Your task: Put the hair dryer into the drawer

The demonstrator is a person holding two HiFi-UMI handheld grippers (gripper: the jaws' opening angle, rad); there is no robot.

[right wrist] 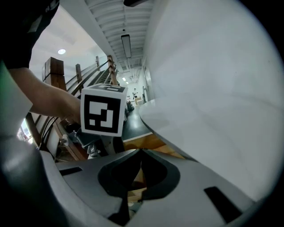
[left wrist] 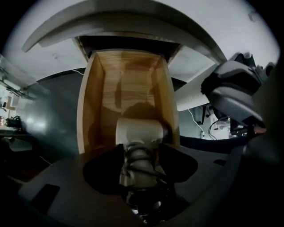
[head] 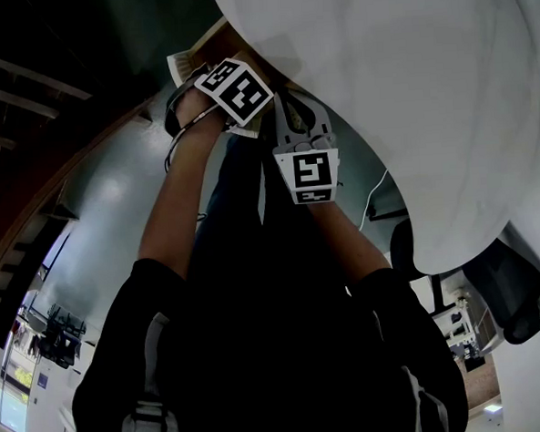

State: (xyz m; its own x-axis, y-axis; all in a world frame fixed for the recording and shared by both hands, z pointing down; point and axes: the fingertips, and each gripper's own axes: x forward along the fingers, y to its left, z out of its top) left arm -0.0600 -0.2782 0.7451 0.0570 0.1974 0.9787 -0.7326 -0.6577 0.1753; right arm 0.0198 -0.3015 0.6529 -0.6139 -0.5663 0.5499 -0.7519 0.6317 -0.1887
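Desk [head: 408, 92] with open drawer [left wrist: 128, 84], dryer [left wrist: 140, 132] in the left jaws
The white desk fills the upper right of the head view, and the wooden drawer stands pulled out from under its edge, its inside bare and brown; the left gripper [left wrist: 141, 153] is clenched on the dryer's dark ribbed handle, with the white head pointing away over the drawer's near end, though whether it touches the drawer floor cannot be told; the right gripper [right wrist: 140, 153] has its jaws pressed together on nothing and sits just beside the left one, close under the desk edge, with the left gripper's marker cube [right wrist: 103, 111] in its view
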